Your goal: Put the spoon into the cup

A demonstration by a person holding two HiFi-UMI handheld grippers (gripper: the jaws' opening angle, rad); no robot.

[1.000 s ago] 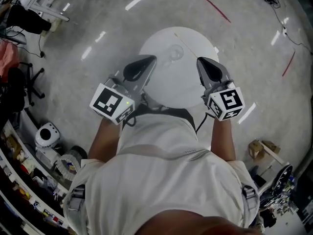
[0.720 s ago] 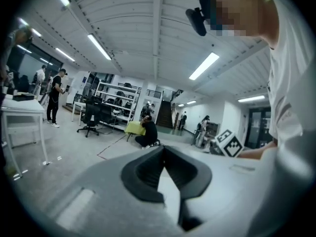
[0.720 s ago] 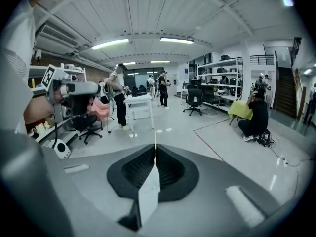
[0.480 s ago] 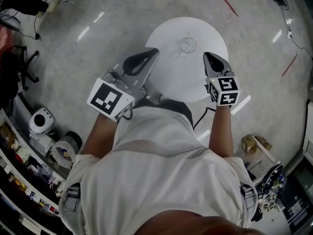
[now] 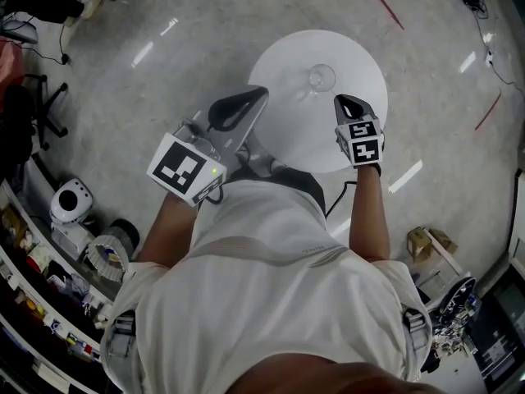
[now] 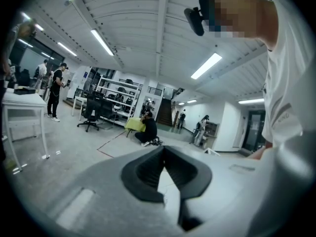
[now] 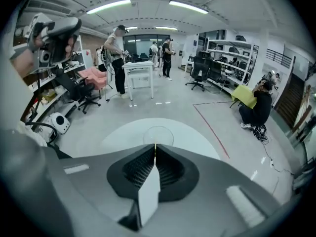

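Observation:
A clear glass cup (image 5: 321, 77) stands on the far part of a round white table (image 5: 287, 130); in the right gripper view the cup (image 7: 158, 132) shows as a faint ring just beyond the jaw tips. I cannot make out a spoon in any view. My right gripper (image 5: 349, 103) hangs over the table's right side, just short of the cup, shut with nothing in it (image 7: 155, 146). At the table's left edge my left gripper (image 5: 246, 101) is also shut and empty, and its own view (image 6: 164, 149) looks out level across the room.
A red tape line (image 5: 381, 2) crosses the grey floor beyond the table. An office chair (image 5: 33, 105) and a small white machine (image 5: 70, 208) stand at the left, a cardboard box (image 5: 426, 240) at the right. A person (image 7: 256, 107) crouches on the floor far off.
My right gripper has moved in over the table toward the cup and turned so its marker cube faces up. The left gripper has barely moved. The head view shifted slightly.

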